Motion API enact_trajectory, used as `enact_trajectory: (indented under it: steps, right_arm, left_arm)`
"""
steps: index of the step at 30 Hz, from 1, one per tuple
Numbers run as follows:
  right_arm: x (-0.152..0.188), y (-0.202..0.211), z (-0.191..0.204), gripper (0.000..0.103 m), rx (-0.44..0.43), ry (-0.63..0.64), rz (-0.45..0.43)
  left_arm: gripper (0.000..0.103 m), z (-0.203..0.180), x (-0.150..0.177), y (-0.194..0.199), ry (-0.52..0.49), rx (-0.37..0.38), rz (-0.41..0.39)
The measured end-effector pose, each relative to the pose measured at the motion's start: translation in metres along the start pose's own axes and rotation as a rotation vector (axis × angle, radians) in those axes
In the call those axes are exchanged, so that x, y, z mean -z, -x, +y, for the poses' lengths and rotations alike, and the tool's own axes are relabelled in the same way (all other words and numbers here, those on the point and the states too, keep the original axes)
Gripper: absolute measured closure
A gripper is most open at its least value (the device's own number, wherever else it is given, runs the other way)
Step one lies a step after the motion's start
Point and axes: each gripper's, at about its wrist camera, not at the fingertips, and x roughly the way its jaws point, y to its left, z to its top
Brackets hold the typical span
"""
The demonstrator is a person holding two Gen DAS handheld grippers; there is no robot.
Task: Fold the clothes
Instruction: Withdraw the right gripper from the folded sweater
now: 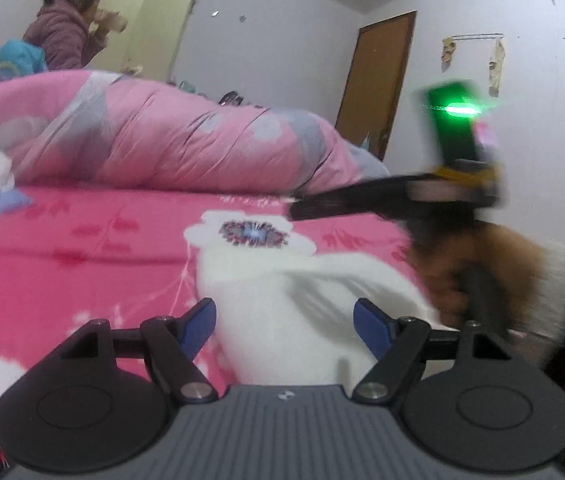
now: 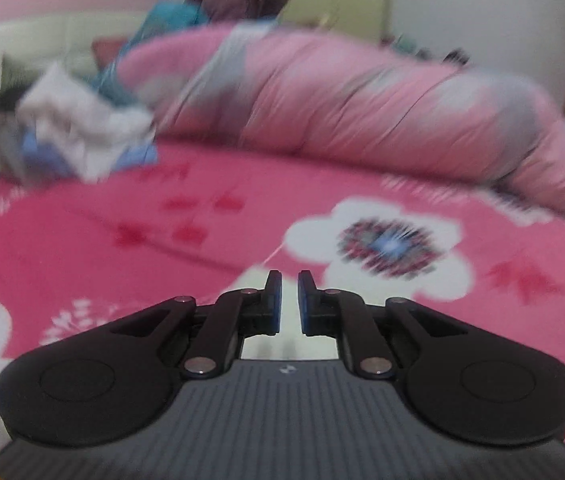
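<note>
Right under the left gripper (image 1: 284,322), whose jaws stand wide with nothing pinched, a white garment (image 1: 282,292) lies rumpled on the pink bed (image 1: 82,248). It looks soft, light and floppy, so I'd judge an edge or corner the sensible place to pinch it. The right gripper (image 2: 289,300) is nearly closed, a thin gap between its pads, apparently holding nothing. Only the left view shows that gripper from the side, in a hand (image 1: 462,264) with a furry cuff. Beyond, a rolled pink quilt (image 1: 170,136); the right view, blurred, shows a heap of clothes (image 2: 74,132) more fully.
</note>
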Motion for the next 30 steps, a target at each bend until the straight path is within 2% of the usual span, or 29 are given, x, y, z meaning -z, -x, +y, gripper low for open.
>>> enact_trajectory:
  steps: [4,6,8,9,10,12,15,18,22,24,27,30]
  right_arm:
    - [0.019,0.053,-0.016,0.095,0.058,-0.023,-0.022]
    - [0.042,0.056,-0.022,0.096,0.114,0.002,0.043]
    - [0.069,0.050,-0.028,0.096,0.170,0.035,0.104]
    - [0.087,0.044,-0.032,0.096,0.194,0.054,0.116]
    - [0.096,0.041,-0.036,0.097,0.196,0.041,0.104]
    - [0.101,0.041,-0.042,0.097,0.184,-0.003,0.072]
    - [0.098,0.040,-0.039,0.097,0.193,0.024,0.071]
    - [0.090,0.057,-0.044,0.097,0.171,-0.029,0.042]
    - [0.076,0.119,-0.045,0.096,0.106,-0.077,-0.116]
    - [0.079,0.141,-0.039,0.096,0.067,-0.047,-0.157]
    - [0.108,0.131,-0.034,0.097,0.031,-0.043,-0.029]
    - [0.142,0.114,-0.036,0.097,0.026,-0.040,-0.029]
  left_arm:
    - [0.028,-0.005,-0.012,-0.013,-0.029,0.054,0.016]
    - [0.028,-0.012,-0.010,-0.024,-0.062,0.074,0.050]
    - [0.029,-0.018,-0.002,-0.042,-0.105,0.073,0.131]
    - [0.027,-0.023,0.004,-0.049,-0.132,0.058,0.169]
    - [0.026,-0.027,0.007,-0.050,-0.154,0.041,0.167]
    - [0.026,-0.034,0.011,-0.050,-0.186,0.012,0.166]
    - [0.027,-0.033,0.005,-0.051,-0.140,0.001,0.187]
    - [0.036,-0.038,-0.003,-0.043,-0.147,-0.024,0.160]
    - [0.036,-0.060,-0.009,-0.017,-0.258,-0.010,0.047]
    - [0.035,-0.067,-0.003,-0.022,-0.289,-0.016,0.087]
    - [0.034,-0.068,0.013,-0.038,-0.286,-0.039,0.175]
    - [0.032,-0.072,0.021,-0.041,-0.300,-0.054,0.154]
